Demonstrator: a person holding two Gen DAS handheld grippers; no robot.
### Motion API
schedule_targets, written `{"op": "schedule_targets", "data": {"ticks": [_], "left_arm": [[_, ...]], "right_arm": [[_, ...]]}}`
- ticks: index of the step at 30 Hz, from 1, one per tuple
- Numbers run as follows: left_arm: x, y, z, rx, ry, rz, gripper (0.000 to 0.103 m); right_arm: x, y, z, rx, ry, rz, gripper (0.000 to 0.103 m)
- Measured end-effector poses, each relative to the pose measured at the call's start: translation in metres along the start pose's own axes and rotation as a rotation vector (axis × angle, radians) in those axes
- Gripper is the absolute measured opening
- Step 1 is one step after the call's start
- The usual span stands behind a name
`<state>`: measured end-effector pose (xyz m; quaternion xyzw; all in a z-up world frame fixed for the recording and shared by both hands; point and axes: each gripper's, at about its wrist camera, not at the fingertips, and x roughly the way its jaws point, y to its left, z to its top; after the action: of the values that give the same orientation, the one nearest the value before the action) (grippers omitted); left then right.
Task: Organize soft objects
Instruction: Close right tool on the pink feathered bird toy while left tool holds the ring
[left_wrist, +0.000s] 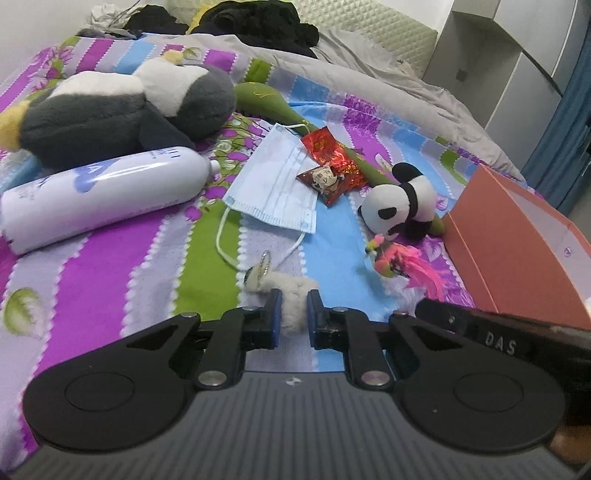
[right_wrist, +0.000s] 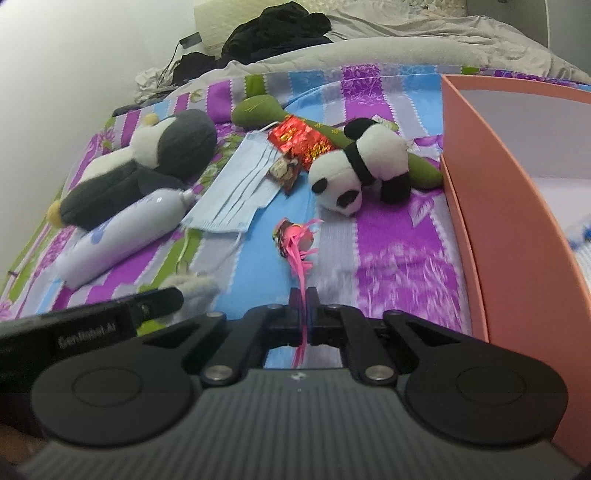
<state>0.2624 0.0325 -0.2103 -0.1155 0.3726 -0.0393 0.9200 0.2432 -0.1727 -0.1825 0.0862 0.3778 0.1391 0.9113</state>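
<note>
My left gripper (left_wrist: 295, 295) is shut on a small cream fluffy keychain toy (left_wrist: 291, 299) with a metal ring, low over the striped bedspread (left_wrist: 110, 295). My right gripper (right_wrist: 304, 295) is shut on the pink tassel of a small pink doll toy (right_wrist: 295, 236), which also shows in the left wrist view (left_wrist: 399, 258). A small panda plush (right_wrist: 362, 162) lies ahead, by a long green plush (right_wrist: 258, 107). A big grey and white penguin plush (left_wrist: 110, 110) lies at the left. The fluffy toy also shows in the right wrist view (right_wrist: 199, 288).
An open salmon-pink box (right_wrist: 476, 206) stands at the right. A white bottle (left_wrist: 103, 195), a blue face mask (left_wrist: 273, 181) and red snack packets (left_wrist: 332, 162) lie among the toys. Dark clothes (left_wrist: 258, 18) and a grey duvet (left_wrist: 369, 81) lie at the back.
</note>
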Motion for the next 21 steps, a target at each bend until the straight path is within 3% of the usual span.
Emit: {"op": "schedule_targets", "data": {"ticks": [10,13,21], "left_arm": [[-0.043,0.005,-0.038,-0.037,0.046,-0.074,0.017],[-0.052,-0.001,-0.05,-0.01,0.06,-0.066,0.017],[-0.073,-0.008,-0.068,0.007,0.091,-0.088,0.017]], "right_arm": [[-0.047,0.016,-0.043,-0.041,0.073,-0.02,0.005],[-0.061,0.019,-0.054,-0.054,0.084,-0.032,0.005],[-0.092,0.012,-0.075,0.014,0.105,-0.045,0.007]]}}
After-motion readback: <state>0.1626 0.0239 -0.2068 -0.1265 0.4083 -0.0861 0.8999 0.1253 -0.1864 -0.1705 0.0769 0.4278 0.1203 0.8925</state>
